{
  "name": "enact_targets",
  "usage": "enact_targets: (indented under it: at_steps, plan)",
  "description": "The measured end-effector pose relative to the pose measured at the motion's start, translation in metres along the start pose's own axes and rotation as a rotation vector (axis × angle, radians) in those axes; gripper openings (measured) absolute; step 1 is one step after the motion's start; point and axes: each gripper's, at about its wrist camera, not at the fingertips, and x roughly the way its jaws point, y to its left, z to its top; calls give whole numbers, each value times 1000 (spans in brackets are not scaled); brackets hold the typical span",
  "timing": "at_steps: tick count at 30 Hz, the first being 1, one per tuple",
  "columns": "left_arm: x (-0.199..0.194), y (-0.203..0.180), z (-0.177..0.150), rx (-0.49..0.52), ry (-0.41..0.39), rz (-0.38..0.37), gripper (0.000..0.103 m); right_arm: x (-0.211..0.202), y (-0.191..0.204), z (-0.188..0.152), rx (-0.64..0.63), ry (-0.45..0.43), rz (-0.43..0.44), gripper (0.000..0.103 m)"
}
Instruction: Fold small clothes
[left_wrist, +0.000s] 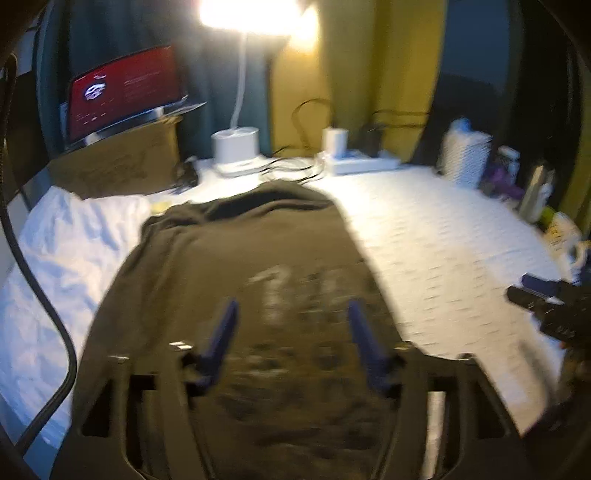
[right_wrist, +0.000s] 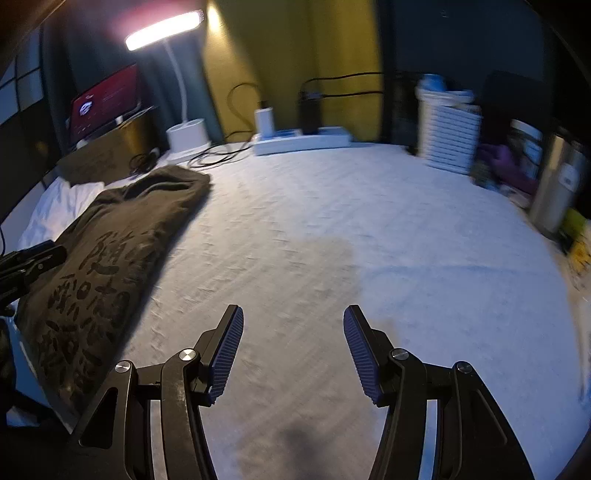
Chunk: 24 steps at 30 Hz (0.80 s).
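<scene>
An olive green shirt (left_wrist: 240, 251) with printed characters lies folded lengthwise on the white bedsheet (left_wrist: 443, 240). My left gripper (left_wrist: 293, 308) hovers over the shirt's near half with its blue pads apart and nothing between them; this view is blurred. The right wrist view has the shirt (right_wrist: 110, 240) at the left, with the left gripper's (right_wrist: 37, 258) tip above its edge. My right gripper (right_wrist: 293, 312) is open over bare sheet (right_wrist: 369, 221), to the right of the shirt and apart from it. It also shows at the right edge of the left wrist view (left_wrist: 535, 295).
A crumpled white cloth (left_wrist: 74, 240) lies left of the shirt. Along the back stand a laptop (left_wrist: 125, 96) on a cardboard box (left_wrist: 118, 162), a lamp base (left_wrist: 236, 147), a power strip (right_wrist: 303, 138) with cables, a white basket (right_wrist: 448, 129) and a steel bottle (right_wrist: 557, 184).
</scene>
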Motion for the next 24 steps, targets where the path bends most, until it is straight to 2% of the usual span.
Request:
enact_targets:
  at_steps: [1, 7, 9, 11, 14, 16, 20, 24]
  plan:
    - [-5, -7, 1, 7, -18, -20, 76, -7, -4, -2, 7, -7, -9, 59]
    - [-26, -37, 7, 50, -74, -74, 77, -49, -24, -13, 25, -57, -62, 60]
    - [-34, -44, 10, 70, -100, -76, 77, -64, -30, -18, 31, -80, -72, 66]
    - [-43, -52, 12, 100, -132, -55, 77, -76, -35, -21, 32, -103, -78, 82]
    - [-58, -58, 17, 122, -181, -27, 80, -93, -41, -23, 35, -137, -98, 82]
    - [-68, -60, 21, 126, -215, -20, 89, -103, -43, -22, 41, -147, -109, 82]
    - [-91, -59, 32, 111, -263, -27, 92, -123, -47, -14, 67, -155, -140, 83]
    - [-116, -59, 41, 113, -322, -38, 95, -148, -48, -6, 80, -203, -138, 83]
